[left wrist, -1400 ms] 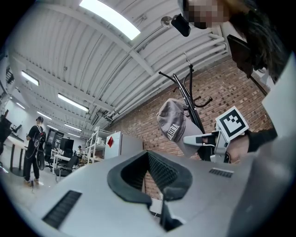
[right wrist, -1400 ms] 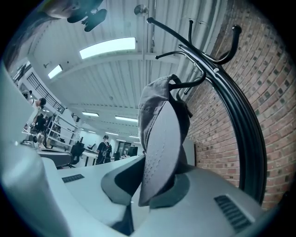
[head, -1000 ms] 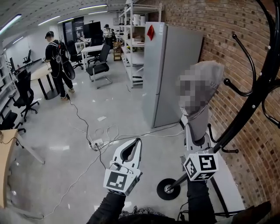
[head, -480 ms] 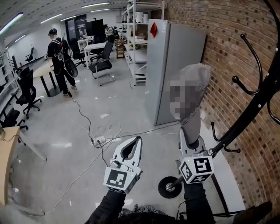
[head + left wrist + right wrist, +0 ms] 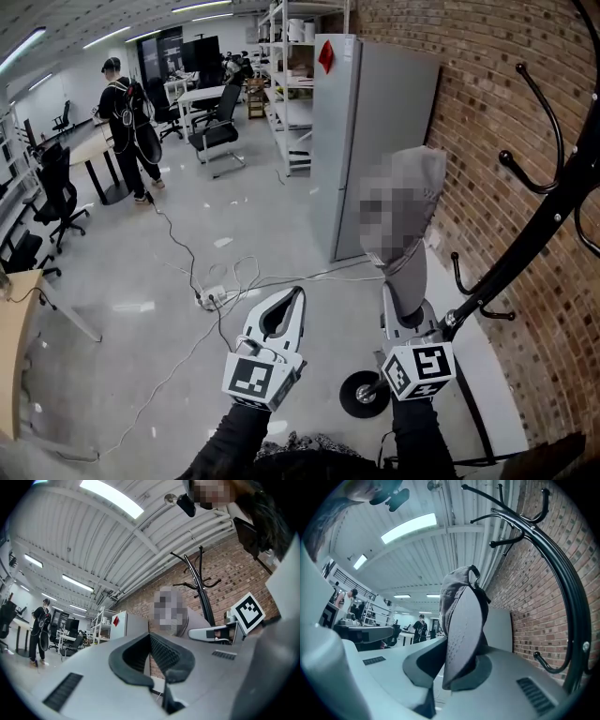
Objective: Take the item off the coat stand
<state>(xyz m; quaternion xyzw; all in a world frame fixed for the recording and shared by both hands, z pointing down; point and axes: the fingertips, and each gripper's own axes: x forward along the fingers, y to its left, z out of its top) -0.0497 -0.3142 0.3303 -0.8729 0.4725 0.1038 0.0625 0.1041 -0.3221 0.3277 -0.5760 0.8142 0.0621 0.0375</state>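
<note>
A grey cap (image 5: 425,175) hangs in the air left of the black coat stand (image 5: 534,225), clear of its hooks. My right gripper (image 5: 403,298) is shut on the cap's brim (image 5: 410,267), with the crown pointing up. In the right gripper view the brim (image 5: 461,630) is pinched between the pads and the coat stand (image 5: 562,573) curves up at the right. My left gripper (image 5: 293,300) floats to the left of the cap, shut and holding nothing. In the left gripper view its pads (image 5: 164,653) meet, and the cap (image 5: 183,620) and the coat stand (image 5: 200,585) show beyond them.
The stand's round base (image 5: 364,394) rests on the floor by the brick wall (image 5: 487,112). A tall grey cabinet (image 5: 375,141) stands behind the cap. Cables and a power strip (image 5: 211,298) lie on the floor. A person (image 5: 127,122), office chairs and shelves are far back.
My right gripper has drawn the cap a little lower and to the left, away from the stand's hooks. The left gripper has stayed about where it was.
</note>
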